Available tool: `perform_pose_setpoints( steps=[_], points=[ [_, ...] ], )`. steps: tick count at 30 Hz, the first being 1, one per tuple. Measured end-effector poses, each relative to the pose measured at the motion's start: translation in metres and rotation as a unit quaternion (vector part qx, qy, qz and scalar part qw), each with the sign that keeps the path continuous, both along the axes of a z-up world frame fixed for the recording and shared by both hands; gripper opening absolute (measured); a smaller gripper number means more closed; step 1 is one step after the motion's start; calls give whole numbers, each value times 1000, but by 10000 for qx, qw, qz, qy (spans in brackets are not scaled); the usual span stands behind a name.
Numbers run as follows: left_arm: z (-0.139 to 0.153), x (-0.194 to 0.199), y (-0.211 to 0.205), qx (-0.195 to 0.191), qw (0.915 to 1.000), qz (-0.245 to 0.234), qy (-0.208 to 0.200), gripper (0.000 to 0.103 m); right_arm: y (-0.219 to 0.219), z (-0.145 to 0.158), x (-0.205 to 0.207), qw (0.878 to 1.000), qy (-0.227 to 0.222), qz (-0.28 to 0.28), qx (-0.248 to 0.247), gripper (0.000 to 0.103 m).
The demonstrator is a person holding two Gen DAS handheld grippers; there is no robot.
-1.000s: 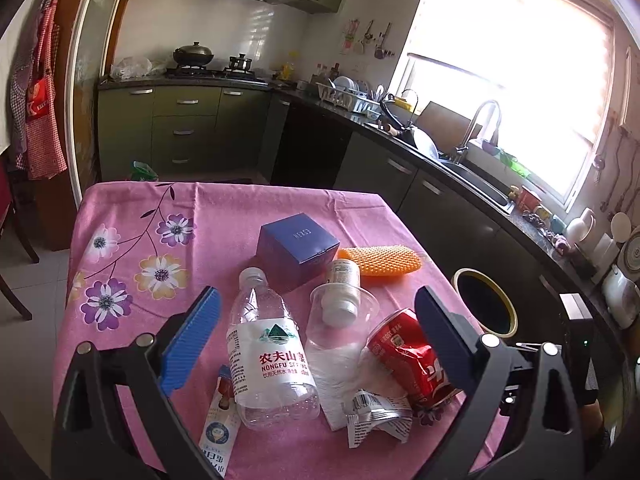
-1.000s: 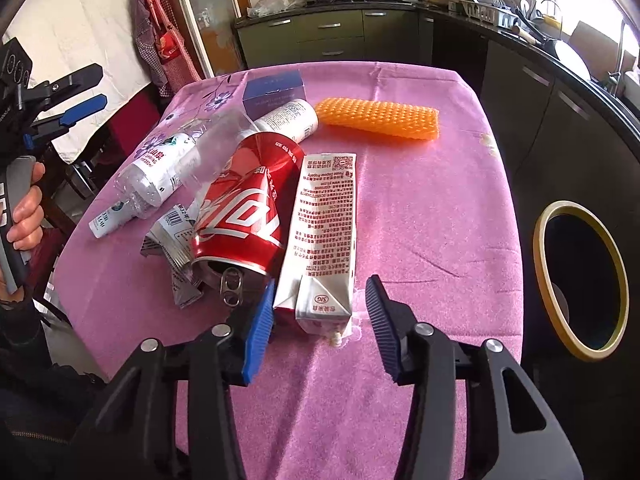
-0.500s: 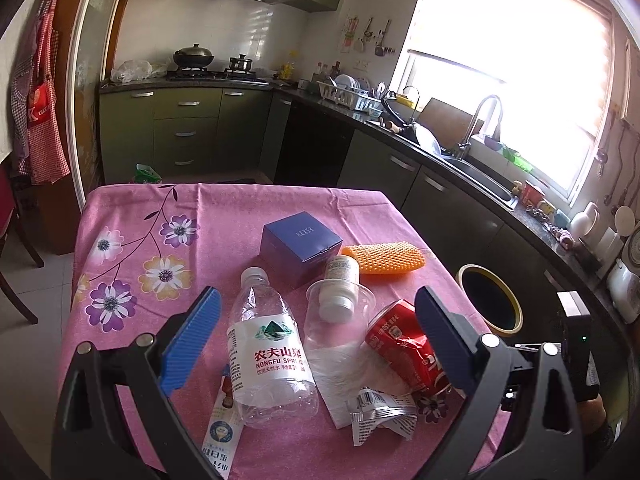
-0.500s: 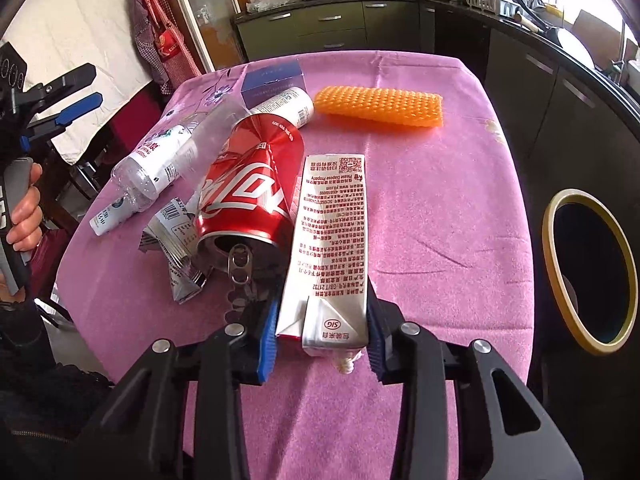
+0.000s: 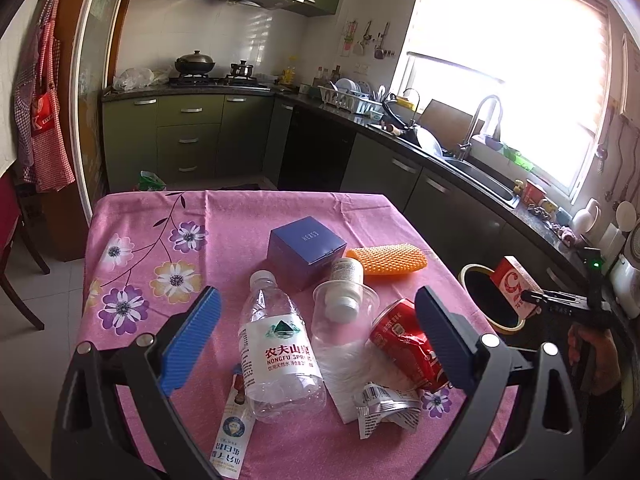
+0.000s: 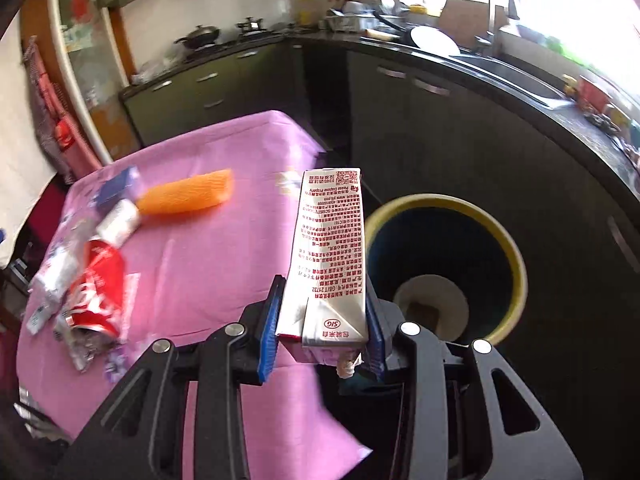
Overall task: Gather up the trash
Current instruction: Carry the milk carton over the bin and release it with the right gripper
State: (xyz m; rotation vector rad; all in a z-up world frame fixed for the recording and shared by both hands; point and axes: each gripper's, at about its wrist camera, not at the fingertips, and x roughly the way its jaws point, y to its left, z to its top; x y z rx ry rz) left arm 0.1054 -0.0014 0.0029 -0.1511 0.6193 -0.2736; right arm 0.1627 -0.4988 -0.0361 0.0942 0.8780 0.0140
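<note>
My right gripper is shut on a white and red milk carton and holds it in the air beside the table's right edge, near the yellow-rimmed bin. The carton also shows in the left wrist view over the bin. My left gripper is open and empty above a clear water bottle, a clear plastic cup and a crushed red cola can on the pink tablecloth.
A purple box, an orange sponge, a small white bottle, a crumpled silver wrapper and a paper sachet lie on the table. Dark kitchen cabinets stand behind the bin.
My right gripper closed on the milk carton, lifted it off the table and swung it right toward the bin. My left gripper stayed open, nearly still.
</note>
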Motion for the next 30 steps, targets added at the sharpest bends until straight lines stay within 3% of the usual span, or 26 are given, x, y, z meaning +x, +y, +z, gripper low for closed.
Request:
perform_pose_setpoints(
  steps=[5, 11, 14, 16, 22, 25, 28, 30],
  points=[
    [-2, 3, 1, 45, 9999, 52, 109, 93, -65, -50, 45, 9952, 621, -747, -75, 36],
    [-1, 6, 4, 20, 9997, 47, 241, 93, -98, -88, 68, 9891, 967, -1107, -84, 36],
    [-1, 5, 7, 79, 9995, 82, 285, 93, -105, -92, 68, 9885, 908, -1206, -9, 40],
    [-3, 5, 8, 144, 9992, 64, 356, 93, -108, -90, 68, 9890, 815, -1234, 13, 51],
    [-18, 5, 11, 128, 9959, -530, 728, 93, -101, -75, 59, 9921, 605, -1095, 33, 51],
    [-32, 2, 11, 494, 9897, -992, 911, 93, -96, -71, 56, 9933, 569, -1007, 40, 51],
    [-54, -1, 10, 1274, 9801, -1088, 1064, 93, -90, -68, 53, 9941, 539, -945, 48, 51],
    [-72, 3, 15, 1449, 9746, -1090, 1311, 93, -84, -66, 54, 9945, 511, -907, 61, 51]
  ],
)
